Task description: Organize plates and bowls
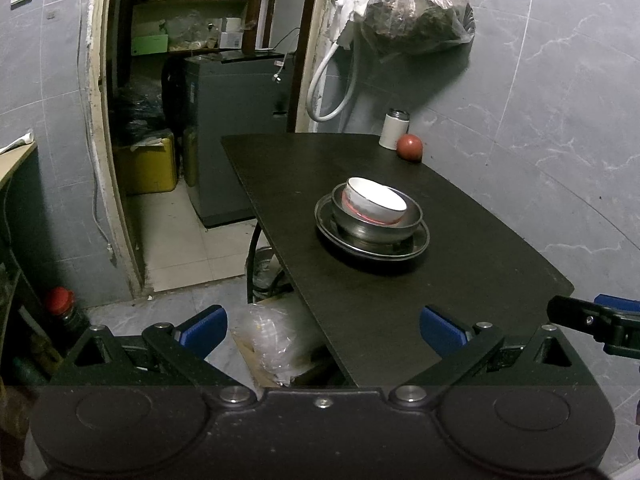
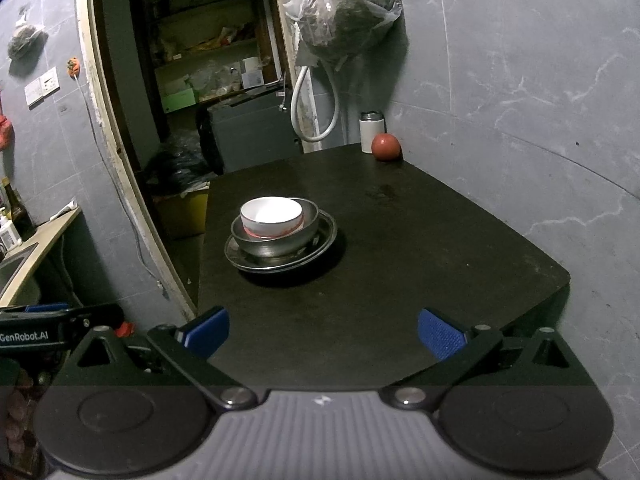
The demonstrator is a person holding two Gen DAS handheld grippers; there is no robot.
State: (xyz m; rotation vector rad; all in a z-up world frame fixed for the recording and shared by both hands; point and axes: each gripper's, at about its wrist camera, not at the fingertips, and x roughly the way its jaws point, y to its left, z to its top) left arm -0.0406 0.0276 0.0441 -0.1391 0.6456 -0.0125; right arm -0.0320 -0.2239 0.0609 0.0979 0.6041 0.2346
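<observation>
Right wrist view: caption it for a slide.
Open right tongs face a white bowl nested in a steel bowl on a plate.

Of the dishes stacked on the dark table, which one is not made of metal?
The white bowl on top of the stack. It sits inside the metal bowl, which stands on the metal plate; both of those are grey steel.

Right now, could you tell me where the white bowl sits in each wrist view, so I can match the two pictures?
Left wrist view: the white bowl sits right of centre, nested in the metal bowl on the metal plate.
Right wrist view: the white bowl sits left of centre, in the same stack.
Shared landmark: the red tomato beside the white canister at the table's far corner.
</observation>
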